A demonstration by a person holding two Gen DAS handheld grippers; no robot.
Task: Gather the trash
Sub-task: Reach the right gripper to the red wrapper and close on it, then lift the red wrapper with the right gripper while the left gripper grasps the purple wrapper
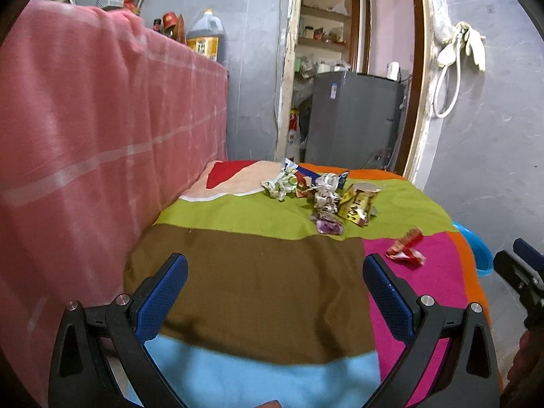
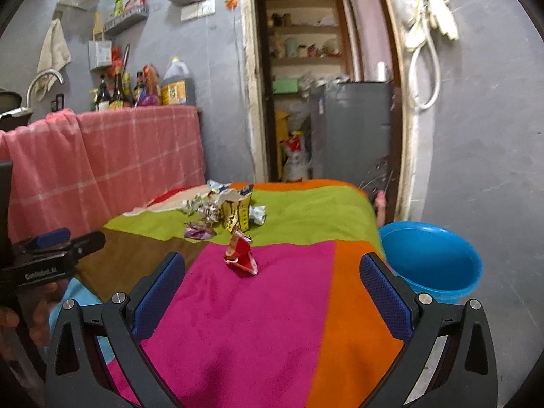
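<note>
1. Lying on the magenta patch of the tabletop (image 2: 272, 323), the red wrapper (image 2: 240, 257) is found straight ahead of the right tool (image 2: 272, 292), the nearer one.
2. Both tools are held wide and empty; the left tool (image 1: 275, 292) is aimed at brown cloth.

The right hand-held gripper (image 2: 270, 292) hangs over a tabletop covered by a patchwork cloth (image 2: 272, 323), its blue-padded fingers (image 2: 159, 292) spread wide with nothing between them. Just ahead, on the magenta patch, a crumpled red wrapper (image 2: 240, 255) stands by itself. Farther back, on the green patch, lies a cluster of trash: a yellow packet (image 2: 236, 214) standing upright, a purple wrapper (image 2: 198, 230) in front of it and crumpled silver-white wrappers (image 2: 204, 208) around it. A blue basin (image 2: 431, 265) sits beside the tabletop's right edge. At the left edge, the left hand-held gripper (image 2: 54, 248) shows, held by a hand (image 2: 37, 309).
</note>
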